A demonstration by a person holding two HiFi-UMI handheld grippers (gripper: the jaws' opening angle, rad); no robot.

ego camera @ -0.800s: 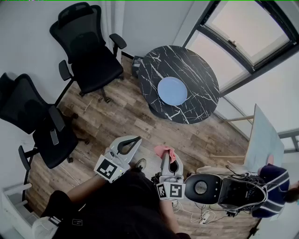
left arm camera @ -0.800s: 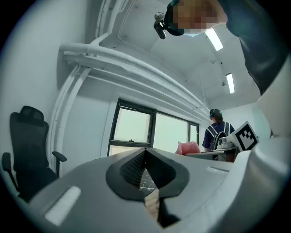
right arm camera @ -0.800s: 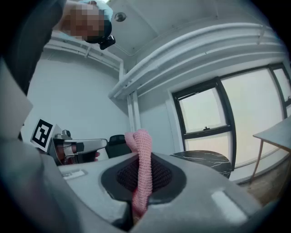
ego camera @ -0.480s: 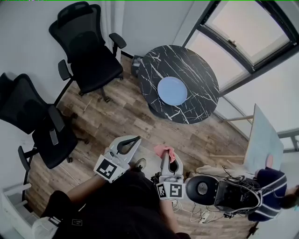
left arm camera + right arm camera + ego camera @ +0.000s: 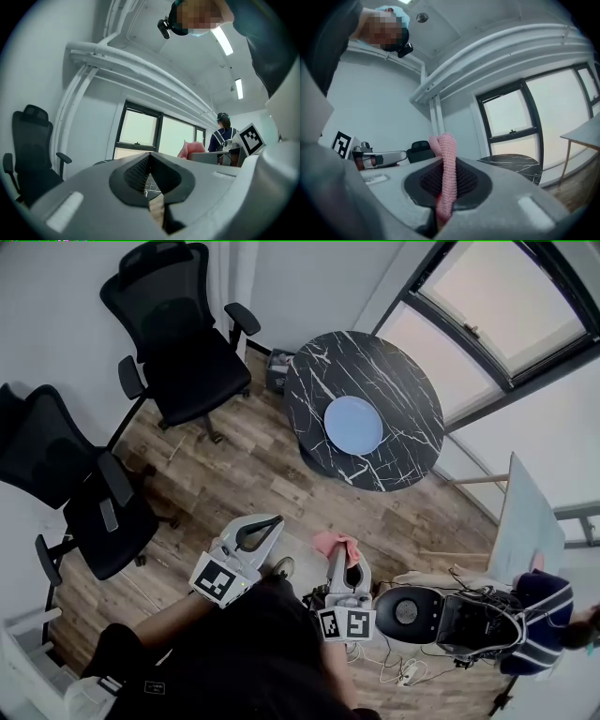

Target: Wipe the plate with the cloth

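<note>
The right gripper (image 5: 335, 557) has its fingers clamped on the pink cloth (image 5: 332, 543), apparently a doubled fold standing above them. The left gripper (image 5: 269, 521) has its fingers pressed together, empty. The blue plate (image 5: 353, 424) lies at 12 o'clock from both, near the middle of the round bench (image 5: 408, 381), clear of its rim. Bare floor (image 5: 253, 474) lies between; office chairs (image 5: 178, 343) stand at 10 o'clock.

Pink cloth (image 5: 334, 543), blue plate (image 5: 353, 425), black-marbled table (image 5: 330, 371)

Open floor (image 5: 248, 474) runs up to the table (image 5: 403, 362) — bare round the plate (image 5: 353, 424). Chairs (image 5: 183, 352) crowd the lane's left, a person (image 5: 544, 610) and cabled gear (image 5: 469, 624) its right.
</note>
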